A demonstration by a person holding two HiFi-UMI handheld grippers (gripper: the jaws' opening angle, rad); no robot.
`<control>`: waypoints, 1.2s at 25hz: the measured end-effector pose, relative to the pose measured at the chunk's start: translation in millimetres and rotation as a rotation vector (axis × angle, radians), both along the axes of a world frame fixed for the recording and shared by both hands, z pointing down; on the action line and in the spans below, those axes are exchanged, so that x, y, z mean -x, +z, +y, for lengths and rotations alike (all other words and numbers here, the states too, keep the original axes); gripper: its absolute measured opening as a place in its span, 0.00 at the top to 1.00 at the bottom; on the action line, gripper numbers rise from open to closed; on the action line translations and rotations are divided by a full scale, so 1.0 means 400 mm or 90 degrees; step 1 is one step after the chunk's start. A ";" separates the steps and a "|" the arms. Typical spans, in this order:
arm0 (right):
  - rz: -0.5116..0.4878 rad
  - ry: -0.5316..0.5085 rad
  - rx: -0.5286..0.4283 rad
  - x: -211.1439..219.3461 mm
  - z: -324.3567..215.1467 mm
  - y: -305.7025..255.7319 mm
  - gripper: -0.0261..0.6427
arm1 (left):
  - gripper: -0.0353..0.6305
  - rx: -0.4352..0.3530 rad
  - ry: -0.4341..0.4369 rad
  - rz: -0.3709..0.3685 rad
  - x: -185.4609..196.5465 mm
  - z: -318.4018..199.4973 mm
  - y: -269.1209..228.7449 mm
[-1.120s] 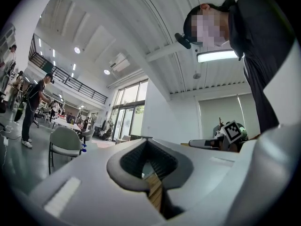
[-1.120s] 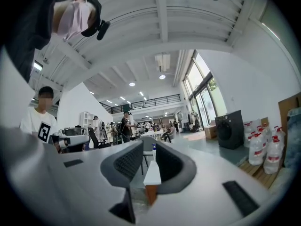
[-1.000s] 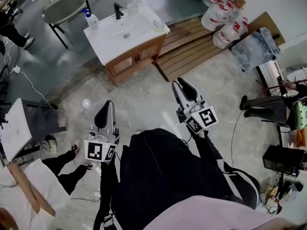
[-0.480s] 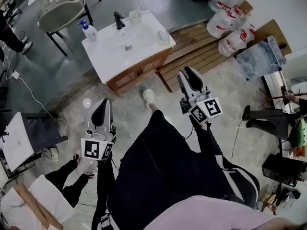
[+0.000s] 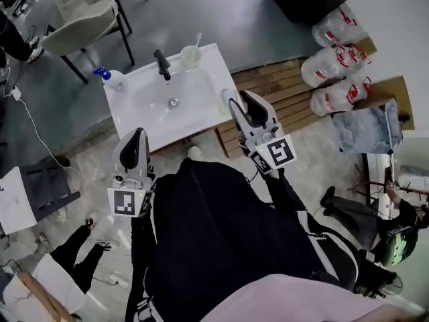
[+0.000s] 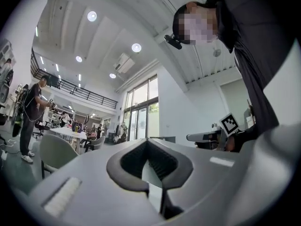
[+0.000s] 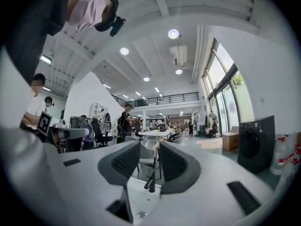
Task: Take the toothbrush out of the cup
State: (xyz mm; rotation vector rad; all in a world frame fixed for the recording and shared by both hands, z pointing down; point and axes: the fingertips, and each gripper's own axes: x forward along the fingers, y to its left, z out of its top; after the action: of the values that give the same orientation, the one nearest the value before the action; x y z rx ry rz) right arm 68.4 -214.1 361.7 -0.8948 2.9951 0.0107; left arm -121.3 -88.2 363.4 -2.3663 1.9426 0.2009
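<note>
Head view: white counter (image 5: 204,113) w/ sink, and I'm using the black faucet (image 5: 161,62) at its back edge as my ref point. The cup (image 5: 191,56) stands upright just to the faucet's right, also at the back edge, and the toothbrush (image 5: 198,40) sits in it, handle sticking up out of the rim and leaning a bit to the right. Neither pair of tongs touches cup or brush; both are well apart from them. Left tongs (image 5: 136,136) are on the near side of the faucet and a little to its left, tip overlapping the counter's front edge as seen from above. In the left gripper view the pads are together w/ nothing between them. Right tongs (image 5: 242,102) are to the faucet's right and nearer me, over the counter's right end. In the right gripper view the jaws stand apart and grip nothing; thru the gap I see the faucet and a strip of white counter, w/ a chair behind. Both point roughly level. Drain (image 5: 173,102) lies straight in front of the faucet in the basin. A soap bottle (image 5: 110,79) w/ blue pump stands left of the faucet at the counter's corner. Further left and behind the faucet is a grey chair (image 5: 74,32). Far right of it are a wood pallet (image 5: 295,89) and water jugs (image 5: 335,59) on the floor.
</note>
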 end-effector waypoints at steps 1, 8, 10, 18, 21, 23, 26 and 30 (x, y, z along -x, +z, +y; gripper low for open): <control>-0.001 -0.005 0.011 0.012 -0.043 0.011 0.76 | 0.96 -0.008 -0.002 0.009 0.001 -0.051 -0.002; 0.054 0.001 0.108 0.109 -0.377 0.220 0.75 | 0.96 0.023 0.029 0.025 0.002 -0.330 0.052; 0.092 0.007 0.138 0.145 -0.468 0.309 0.75 | 0.96 0.039 0.035 0.016 0.010 -0.368 0.075; 0.227 -0.021 0.280 0.300 -0.727 0.667 0.65 | 0.96 0.087 0.001 0.010 0.082 -0.424 0.178; 0.265 -0.009 0.301 0.339 -0.792 0.756 0.65 | 0.96 0.095 -0.015 0.025 0.119 -0.443 0.209; 0.265 -0.004 0.314 0.354 -0.820 0.783 0.65 | 0.96 0.111 -0.022 0.025 0.136 -0.450 0.230; 0.274 0.000 0.326 0.369 -0.838 0.814 0.65 | 0.96 0.126 -0.031 0.029 0.153 -0.449 0.251; 0.295 -0.007 0.361 0.386 -0.849 0.866 0.70 | 0.96 0.134 -0.037 0.036 0.165 -0.449 0.267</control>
State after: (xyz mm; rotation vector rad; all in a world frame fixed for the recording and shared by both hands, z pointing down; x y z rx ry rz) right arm -86.1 -553.9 708.0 -1.0268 3.5003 -0.7687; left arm -187.5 -267.9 470.2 -2.4491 2.1544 0.0612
